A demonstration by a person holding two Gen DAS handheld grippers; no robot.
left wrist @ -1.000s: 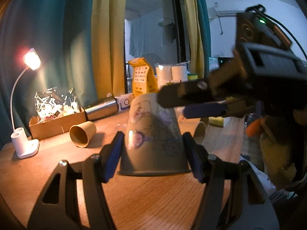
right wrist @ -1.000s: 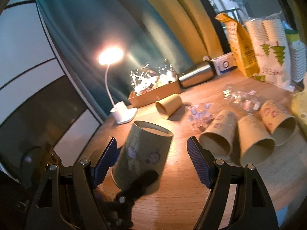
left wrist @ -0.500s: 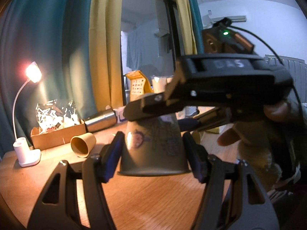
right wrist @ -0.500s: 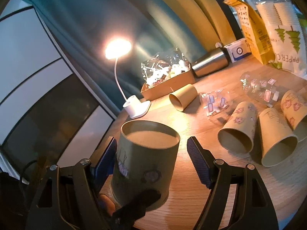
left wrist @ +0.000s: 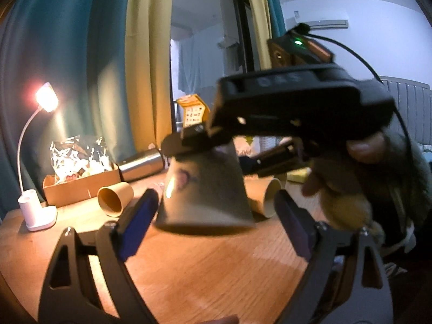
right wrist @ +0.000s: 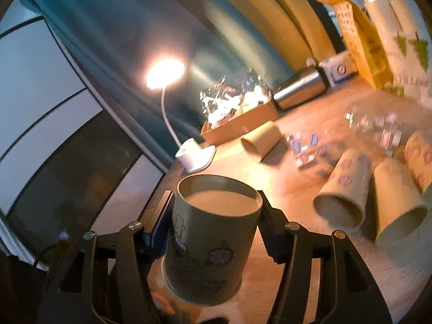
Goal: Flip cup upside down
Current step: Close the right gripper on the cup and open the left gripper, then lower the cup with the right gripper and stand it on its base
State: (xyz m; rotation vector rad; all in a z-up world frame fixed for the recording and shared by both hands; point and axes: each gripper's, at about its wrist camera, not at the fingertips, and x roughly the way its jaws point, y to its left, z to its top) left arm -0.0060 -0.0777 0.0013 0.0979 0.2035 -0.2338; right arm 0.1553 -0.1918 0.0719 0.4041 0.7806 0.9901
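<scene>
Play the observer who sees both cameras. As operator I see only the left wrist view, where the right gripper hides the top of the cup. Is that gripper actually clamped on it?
Observer: Yes. In the right wrist view the right gripper has both fingers pressed against the sides of the cup.
Operator: Which end is up?
Observer: Its closed end faces up, mouth down.
Operator: What lies beyond it?
Observer: Three other cups lie on their sides, side by side, to its right.

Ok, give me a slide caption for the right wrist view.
Right gripper clamps the printed paper cup, base up, above the wooden table, with spare cups lying on their sides by a lit desk lamp.
</scene>
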